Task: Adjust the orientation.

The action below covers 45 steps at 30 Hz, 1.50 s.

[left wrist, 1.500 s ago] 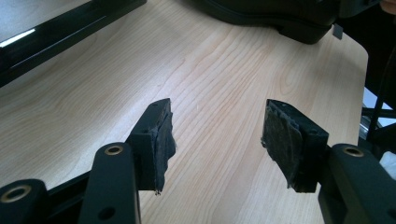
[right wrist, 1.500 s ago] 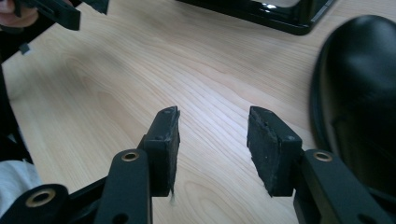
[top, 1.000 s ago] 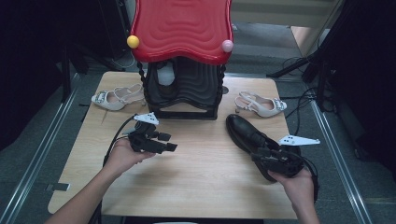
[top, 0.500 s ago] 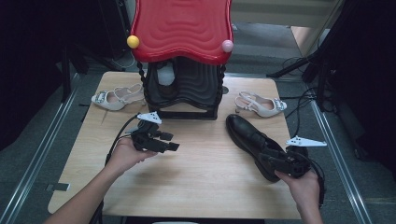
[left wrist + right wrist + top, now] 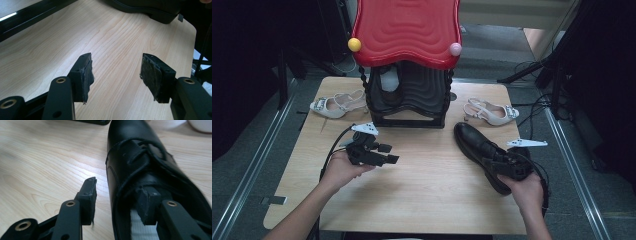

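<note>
A black lace-up shoe point(image 5: 482, 150) is being straddled at its heel opening by the right gripper point(image 5: 507, 167). One jaw is being held inside the opening and the other outside, against the side wall, but a gap is being kept, so the jaws are spread and nothing is clamped. The shoe is lying on the surface point(image 5: 427, 190), its toe pointing away from the gripper toward the black-and-red rack point(image 5: 409, 65) beyond it.

The left gripper point(image 5: 384, 155) is being held idle just above bare wood, well to the side of the shoe, its jaws wide apart and empty.

Trouble is being risked in the grip itself. Only a thin leather wall is being offered to the jaws; if they are being closed near the soft top edge, the collar is likely to fold and the shoe to swing or slip out when lifted, since the weight sits forward in the toe. A lace could also be getting pinched.

In the right gripper view, the shoe point(image 5: 150, 170) is being shown close enough for the inner jaw to be seen against the lining. In the high view, two pale heeled sandals point(image 5: 337, 104) point(image 5: 492, 111) are being shown beside the rack, beyond both grippers.
</note>
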Each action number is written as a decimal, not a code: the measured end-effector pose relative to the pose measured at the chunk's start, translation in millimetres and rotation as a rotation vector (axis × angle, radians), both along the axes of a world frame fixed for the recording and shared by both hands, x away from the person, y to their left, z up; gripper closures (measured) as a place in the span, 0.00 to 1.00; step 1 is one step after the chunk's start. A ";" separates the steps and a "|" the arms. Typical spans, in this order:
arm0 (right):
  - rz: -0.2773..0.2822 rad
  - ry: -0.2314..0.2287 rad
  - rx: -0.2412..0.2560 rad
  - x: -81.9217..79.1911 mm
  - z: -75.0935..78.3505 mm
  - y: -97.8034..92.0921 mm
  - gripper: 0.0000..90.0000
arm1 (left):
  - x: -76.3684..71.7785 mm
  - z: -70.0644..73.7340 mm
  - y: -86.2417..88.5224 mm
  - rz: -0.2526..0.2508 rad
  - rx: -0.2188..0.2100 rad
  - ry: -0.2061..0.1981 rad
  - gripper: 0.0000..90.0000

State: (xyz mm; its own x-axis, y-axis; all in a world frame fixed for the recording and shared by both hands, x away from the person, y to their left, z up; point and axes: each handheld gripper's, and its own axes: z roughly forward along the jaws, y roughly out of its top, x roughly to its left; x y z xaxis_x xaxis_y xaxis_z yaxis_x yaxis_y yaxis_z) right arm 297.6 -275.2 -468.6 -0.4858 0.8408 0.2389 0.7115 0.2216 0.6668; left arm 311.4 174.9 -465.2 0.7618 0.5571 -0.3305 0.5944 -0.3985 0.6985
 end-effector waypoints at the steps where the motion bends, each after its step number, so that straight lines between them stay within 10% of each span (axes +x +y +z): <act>1: 0.003 0.006 0.000 2.5 -2.3 2.5 0.62 | -0.8 0.0 1.5 0.002 0.000 0.000 0.48; 9: -0.015 0.035 0.007 11.5 -8.6 4.2 0.87 | -7.6 -1.6 10.3 0.022 -0.009 0.001 0.47; 22: -0.010 0.077 0.079 11.9 0.4 -1.4 0.91 | -7.7 -2.1 12.4 0.030 -0.011 0.001 0.47; 45: 0.280 0.062 0.063 11.6 12.7 92.9 0.90 | -19.1 -7.5 22.6 0.086 -0.020 0.014 0.46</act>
State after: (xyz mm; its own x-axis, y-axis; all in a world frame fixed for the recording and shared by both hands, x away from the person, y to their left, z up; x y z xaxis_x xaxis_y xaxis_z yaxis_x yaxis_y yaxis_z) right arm 309.3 -182.4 -455.8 -0.6800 0.6583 0.3228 0.6681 0.3749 0.6428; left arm 292.2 197.5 -472.7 0.7068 0.6132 -0.3527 0.6357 -0.3319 0.6969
